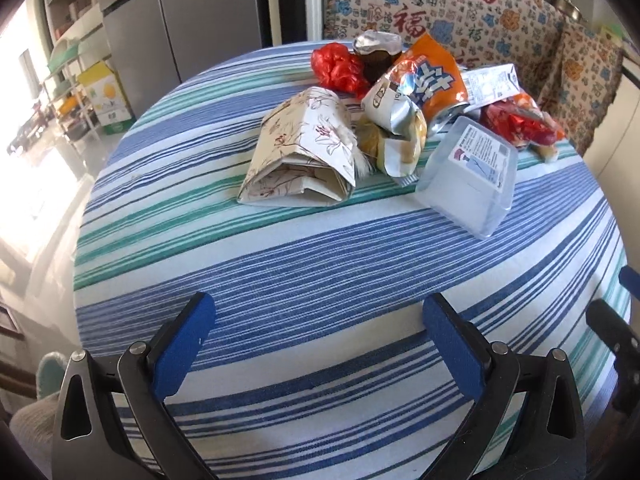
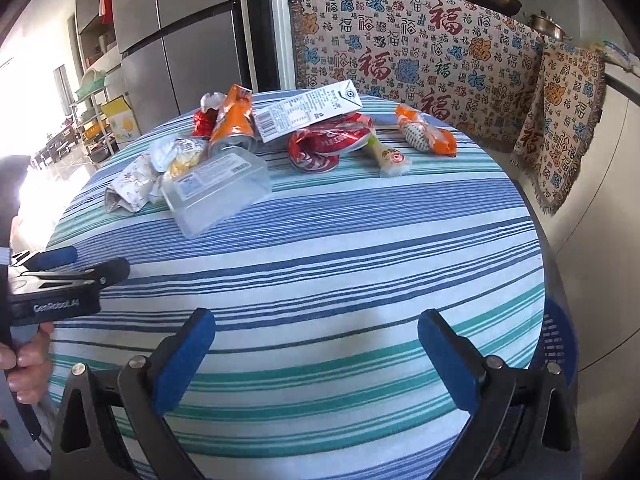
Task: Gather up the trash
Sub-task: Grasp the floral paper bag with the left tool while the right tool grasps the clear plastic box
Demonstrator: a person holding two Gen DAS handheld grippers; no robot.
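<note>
A pile of trash lies at the far side of a round table with a striped cloth [image 1: 320,264]. It holds a folded floral paper [image 1: 304,152], a clear plastic box [image 1: 472,180], an orange crushed can [image 1: 436,80], a red plastic bag [image 1: 336,66], crumpled wrappers [image 1: 396,128] and a white carton [image 2: 308,110]. My left gripper [image 1: 318,320] is open and empty above the near table edge. My right gripper [image 2: 316,328] is open and empty, also near the front edge. The left gripper also shows in the right wrist view [image 2: 72,266].
A red wrapper [image 2: 328,144], a white tube packet [image 2: 388,158] and an orange packet [image 2: 426,136] lie at the table's far right. A patterned cloth [image 2: 420,48] covers the furniture behind. A blue basket [image 2: 558,344] stands at the table's right. A grey fridge [image 1: 180,28] stands behind left.
</note>
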